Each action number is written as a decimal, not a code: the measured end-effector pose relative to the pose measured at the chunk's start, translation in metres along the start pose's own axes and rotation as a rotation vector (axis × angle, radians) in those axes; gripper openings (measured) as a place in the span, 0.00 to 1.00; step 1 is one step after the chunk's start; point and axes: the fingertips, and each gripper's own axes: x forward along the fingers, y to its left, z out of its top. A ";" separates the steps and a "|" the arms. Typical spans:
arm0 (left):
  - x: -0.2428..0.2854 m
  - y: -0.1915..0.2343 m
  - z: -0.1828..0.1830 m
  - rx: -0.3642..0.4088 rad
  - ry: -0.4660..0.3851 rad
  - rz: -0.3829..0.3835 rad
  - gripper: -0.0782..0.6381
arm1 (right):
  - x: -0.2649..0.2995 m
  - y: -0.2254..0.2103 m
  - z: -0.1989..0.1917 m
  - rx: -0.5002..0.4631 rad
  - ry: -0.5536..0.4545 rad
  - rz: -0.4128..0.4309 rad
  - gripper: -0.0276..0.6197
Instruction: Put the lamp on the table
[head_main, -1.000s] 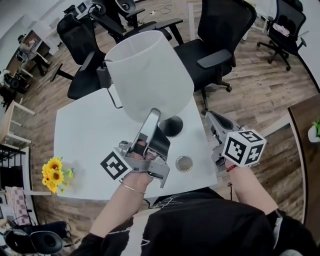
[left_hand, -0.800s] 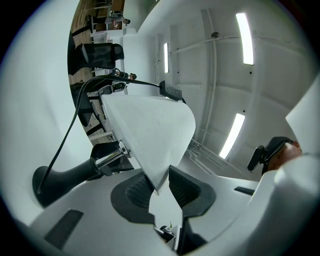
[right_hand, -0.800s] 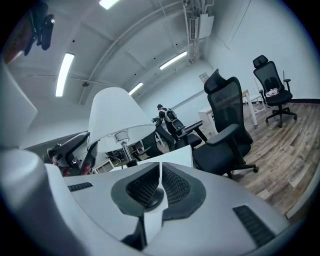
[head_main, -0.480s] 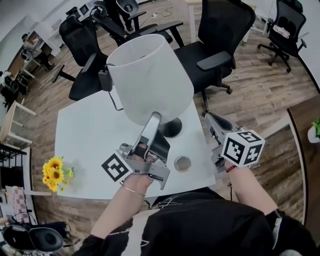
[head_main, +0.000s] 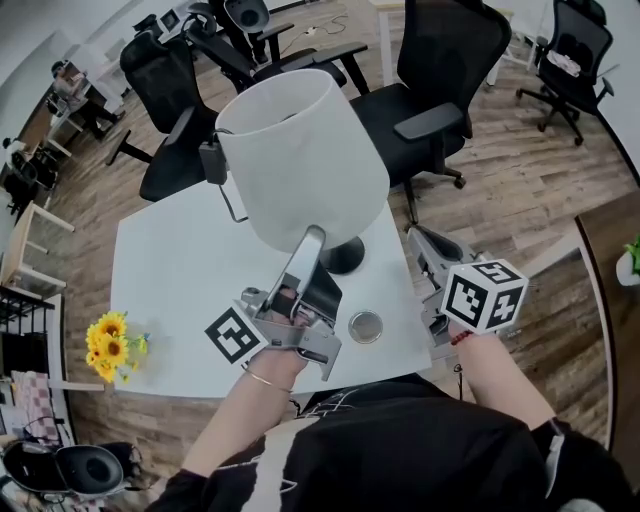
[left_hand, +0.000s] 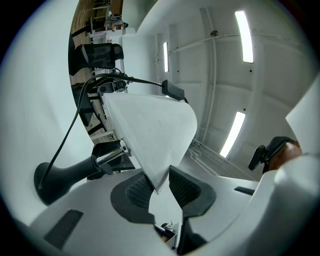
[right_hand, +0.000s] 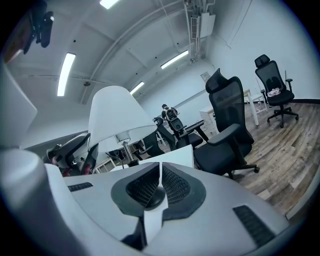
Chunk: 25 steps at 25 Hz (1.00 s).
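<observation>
Releasing the lamp (head_main: 300, 150), by the look of it, base down on the bench (head_main: 180, 270): left hand-held gripper (left_hand: 160, 187) just spread open, shade (left_hand: 150, 130) edge loose between the jaws; right hand-held gripper (right_hand: 160, 181) pressed together, empty, beside the bench. Next, backing the left away without nudging the shade.

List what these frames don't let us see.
Lamp base: head view, mostly under the shade.
Round metal thing on the table: head view, too small to identify.
Table's near edge: head view, partly behind the person.
Cord plug: in no view.
</observation>
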 end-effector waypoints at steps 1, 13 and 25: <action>0.000 0.000 0.000 0.000 0.000 0.001 0.24 | 0.000 0.000 0.001 0.000 0.001 0.001 0.09; -0.004 -0.001 -0.005 -0.002 0.011 0.012 0.25 | 0.000 0.000 -0.003 0.016 0.009 0.010 0.09; -0.008 -0.002 -0.008 -0.009 0.021 0.017 0.25 | -0.007 0.003 -0.007 0.013 0.010 0.008 0.09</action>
